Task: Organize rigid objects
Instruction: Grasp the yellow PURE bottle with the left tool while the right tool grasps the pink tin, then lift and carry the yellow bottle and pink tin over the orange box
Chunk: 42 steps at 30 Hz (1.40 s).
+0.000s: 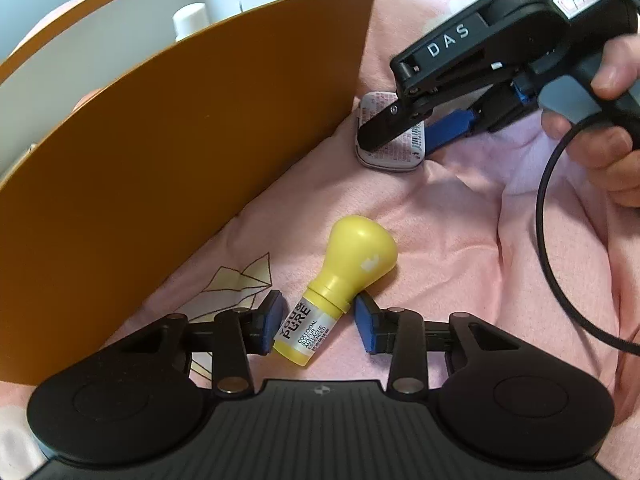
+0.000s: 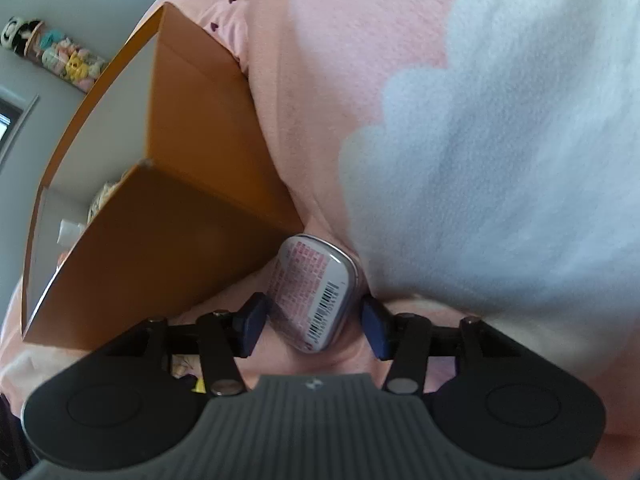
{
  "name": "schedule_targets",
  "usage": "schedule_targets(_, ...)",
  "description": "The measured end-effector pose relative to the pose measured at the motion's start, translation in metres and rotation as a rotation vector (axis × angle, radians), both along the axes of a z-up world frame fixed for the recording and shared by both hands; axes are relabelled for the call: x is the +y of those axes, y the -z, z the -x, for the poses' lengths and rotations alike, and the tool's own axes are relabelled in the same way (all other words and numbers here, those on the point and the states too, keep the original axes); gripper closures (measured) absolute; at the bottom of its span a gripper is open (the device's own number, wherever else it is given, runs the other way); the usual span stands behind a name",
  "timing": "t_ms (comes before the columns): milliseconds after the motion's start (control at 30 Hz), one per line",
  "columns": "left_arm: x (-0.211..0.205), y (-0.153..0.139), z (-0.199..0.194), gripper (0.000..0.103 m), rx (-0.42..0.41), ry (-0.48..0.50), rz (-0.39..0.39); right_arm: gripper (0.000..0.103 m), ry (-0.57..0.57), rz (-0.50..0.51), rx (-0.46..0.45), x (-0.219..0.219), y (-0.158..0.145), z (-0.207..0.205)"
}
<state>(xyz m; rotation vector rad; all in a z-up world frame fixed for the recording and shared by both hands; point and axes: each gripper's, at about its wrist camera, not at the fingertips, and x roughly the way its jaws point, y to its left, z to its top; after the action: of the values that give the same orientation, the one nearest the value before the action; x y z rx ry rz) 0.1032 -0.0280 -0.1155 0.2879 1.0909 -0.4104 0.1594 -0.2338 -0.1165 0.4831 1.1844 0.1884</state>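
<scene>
Low in the left wrist view, the left hand-held gripper (image 1: 318,326) stands open, its blue pads on either side of the labelled neck of a yellow bulb-shaped bottle (image 1: 340,288) that lies on its side on the pink blanket (image 1: 460,240); one pad looks to be touching or nearly touching the label, the other stands just clear. The bottle looks like light, stiff plastic with a smooth and probably slippery skin, so the straight neck, where the jaws already bracket it, seems a surer hold than the flared cap, which would likely squirt out of a pinch. At the upper right of that view the right hand-held gripper (image 1: 394,132) reaches down over a flat rounded tin (image 1: 390,142) lying just beside the corner of the orange box (image 1: 180,160). From the right wrist view the jaws flank the tin (image 2: 316,296) along its narrow edges, not yet pressed against it as far as can be seen. The tin appears rigid and light; its thin rim and slick printed face suggest gripping across the edges, squarely. The box is open-topped, with a white bottle (image 1: 190,20) inside.
</scene>
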Motion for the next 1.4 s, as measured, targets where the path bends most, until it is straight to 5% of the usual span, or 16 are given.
schedule_targets(233, 0.009, -0.011, 0.012, 0.074, -0.03, -0.038, 0.029, 0.063, -0.001, 0.026, -0.018, 0.004, -0.005, 0.005)
schedule_targets(367, 0.02, -0.021, 0.016, 0.075, -0.048, -0.084, 0.069, 0.085, -0.031, 0.064, -0.057, 0.011, -0.017, 0.012)
schedule_targets(767, 0.052, -0.074, 0.028, 0.075, -0.081, -0.205, 0.23, 0.086, -0.086, 0.1, -0.148, 0.02, -0.056, 0.034)
schedule_targets(1000, 0.057, -0.113, 0.03, 0.075, -0.145, -0.226, 0.3, 0.086, -0.17, 0.085, -0.259, 0.029, -0.109, 0.047)
schedule_targets(1400, 0.087, -0.164, -0.025, 0.075, -0.218, -0.352, 0.3, 0.086, -0.326, 0.062, -0.266, 0.063, -0.152, -0.017)
